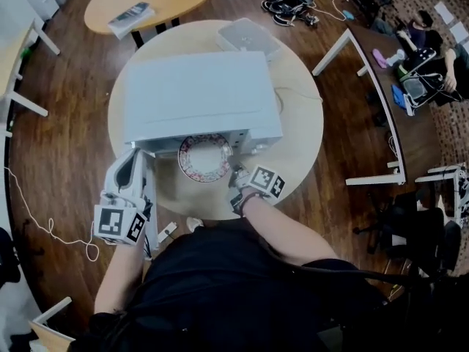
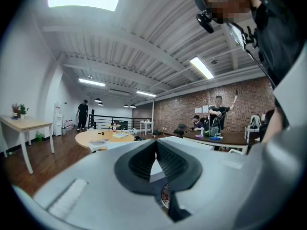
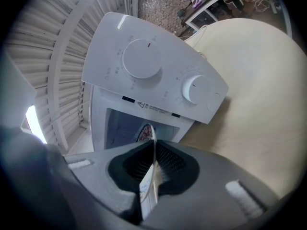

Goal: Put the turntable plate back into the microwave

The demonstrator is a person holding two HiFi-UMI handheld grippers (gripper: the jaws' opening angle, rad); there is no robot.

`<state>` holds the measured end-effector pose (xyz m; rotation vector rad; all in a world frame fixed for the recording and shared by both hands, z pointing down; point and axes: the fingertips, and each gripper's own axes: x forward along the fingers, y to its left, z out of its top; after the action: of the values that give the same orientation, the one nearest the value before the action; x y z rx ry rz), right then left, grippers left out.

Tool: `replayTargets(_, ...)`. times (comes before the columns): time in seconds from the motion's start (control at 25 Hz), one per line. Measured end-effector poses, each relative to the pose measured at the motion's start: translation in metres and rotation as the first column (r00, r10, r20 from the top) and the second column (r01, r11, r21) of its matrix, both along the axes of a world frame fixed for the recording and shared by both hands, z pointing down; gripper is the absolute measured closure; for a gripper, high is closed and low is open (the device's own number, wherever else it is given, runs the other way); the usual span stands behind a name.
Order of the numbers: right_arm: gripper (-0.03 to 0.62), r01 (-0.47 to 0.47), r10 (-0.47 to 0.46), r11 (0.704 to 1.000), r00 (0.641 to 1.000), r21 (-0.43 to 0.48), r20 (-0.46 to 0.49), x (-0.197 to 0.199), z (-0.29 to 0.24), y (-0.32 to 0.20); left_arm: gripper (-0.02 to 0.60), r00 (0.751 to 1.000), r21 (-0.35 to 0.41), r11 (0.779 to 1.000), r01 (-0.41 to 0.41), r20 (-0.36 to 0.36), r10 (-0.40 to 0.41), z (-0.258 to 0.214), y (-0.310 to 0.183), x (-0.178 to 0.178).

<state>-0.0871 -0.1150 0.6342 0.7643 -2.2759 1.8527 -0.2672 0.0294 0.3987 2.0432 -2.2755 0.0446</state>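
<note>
While a person leans over a round table (image 1: 304,134), the right gripper (image 1: 237,174) pinches the near rim of the plate (image 1: 204,158). Its two pads press on either face, and the plate shows edge-on between them in the right gripper view. White with a red patterned ring, the plate lies face up, half in and half out of the microwave (image 1: 198,94). Its far part sits under the oven's roof and its near part juts out over the table toward the person.

The white microwave stands in the middle of the table with its mouth open. Its door (image 1: 152,215) is swung out toward the person from the left front corner. Two white knobs (image 3: 142,59) sit on the control panel beside the mouth.

The left gripper (image 1: 136,160) is just beside the outer face of the door and points level at that left front corner. Its pads meet at the tips, with nothing clearly held between them in the left gripper view. Whether it touches the door cannot be told.

Beyond the microwave stands a second table (image 1: 150,2), also round. At the right runs a long desk (image 1: 381,101), where people sit among cables and gear.
</note>
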Motion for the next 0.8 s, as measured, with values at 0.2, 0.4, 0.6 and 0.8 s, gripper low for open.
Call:
replayTargets(0.2,0.574,-0.021,0.021,1.000,1.000,-0.005,-0.010,0.004,0.012,-0.017,0.577,1.000,-0.011,1.000,-0.006,0.003,0.006,0.013,-0.021,0.003)
replayTargets(0.4,0.574,-0.028,0.028,0.999,0.999,-0.015,-0.026,0.003,0.022,-0.025,0.577,0.999,-0.043,0.999,-0.028,0.015,0.028,0.024,-0.040,0.005)
replayTargets(0.6,0.574,-0.029,0.028,0.999,1.000,-0.038,-0.013,-0.006,0.037,-0.026,0.577,0.999,-0.042,0.998,-0.037,0.018,0.038,0.029,-0.050,0.002)
replayTargets(0.8,0.574,-0.035,0.035,0.999,0.999,-0.015,-0.040,-0.015,0.033,-0.030,0.577,0.999,-0.040,0.999,-0.030,0.031,0.031,0.033,-0.056,-0.002)
